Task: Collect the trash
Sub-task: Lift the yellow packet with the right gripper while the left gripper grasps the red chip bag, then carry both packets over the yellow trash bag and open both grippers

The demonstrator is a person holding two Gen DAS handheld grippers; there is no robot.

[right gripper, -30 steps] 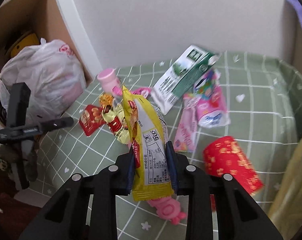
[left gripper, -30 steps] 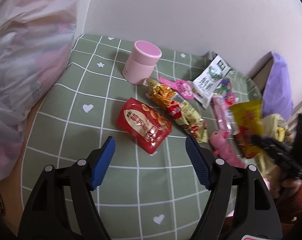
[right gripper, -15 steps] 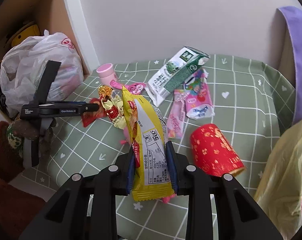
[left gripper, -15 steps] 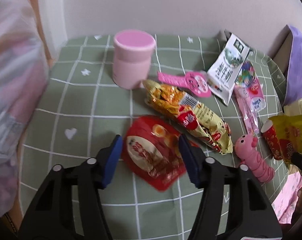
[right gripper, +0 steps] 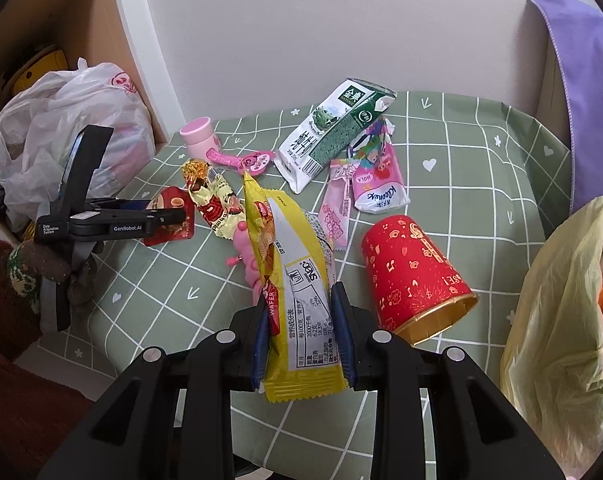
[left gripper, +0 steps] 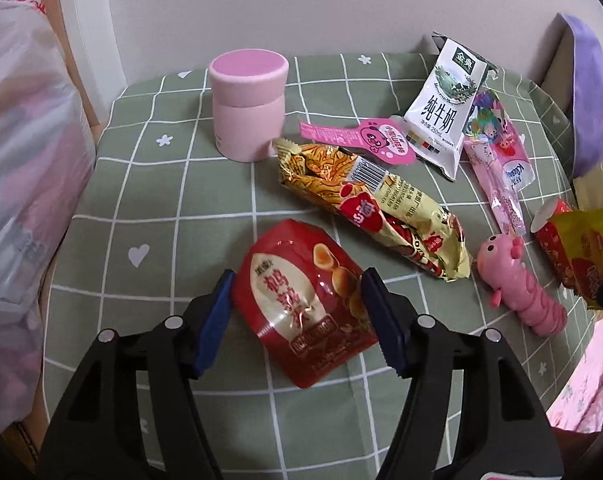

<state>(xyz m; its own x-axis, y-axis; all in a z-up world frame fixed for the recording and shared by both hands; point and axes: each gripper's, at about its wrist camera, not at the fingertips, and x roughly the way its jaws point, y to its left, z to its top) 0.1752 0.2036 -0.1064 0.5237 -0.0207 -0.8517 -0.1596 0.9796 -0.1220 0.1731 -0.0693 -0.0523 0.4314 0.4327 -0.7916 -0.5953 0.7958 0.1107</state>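
Trash lies on a green checked tablecloth (left gripper: 181, 208). My left gripper (left gripper: 297, 300) is open, its blue pads on either side of a red snack packet (left gripper: 301, 300) lying flat. The packet also shows in the right wrist view (right gripper: 173, 216), beside the left gripper (right gripper: 169, 216). My right gripper (right gripper: 301, 320) is shut on a yellow wafer wrapper (right gripper: 293, 276), held above the table. A yellow plastic bag (right gripper: 561, 320) hangs open at the right.
On the cloth lie a gold snack bag (left gripper: 381, 208), a milk carton (left gripper: 445, 108), a pink jar (left gripper: 247, 104), pink wrappers (left gripper: 497, 172), a pink toy (left gripper: 517, 284) and a red paper cup (right gripper: 413, 276). A full white bag (right gripper: 61, 128) sits at the left.
My left gripper has moved forward and down, and its jaws have narrowed around the red packet. My right gripper has drawn back to the right with the wafer wrapper.
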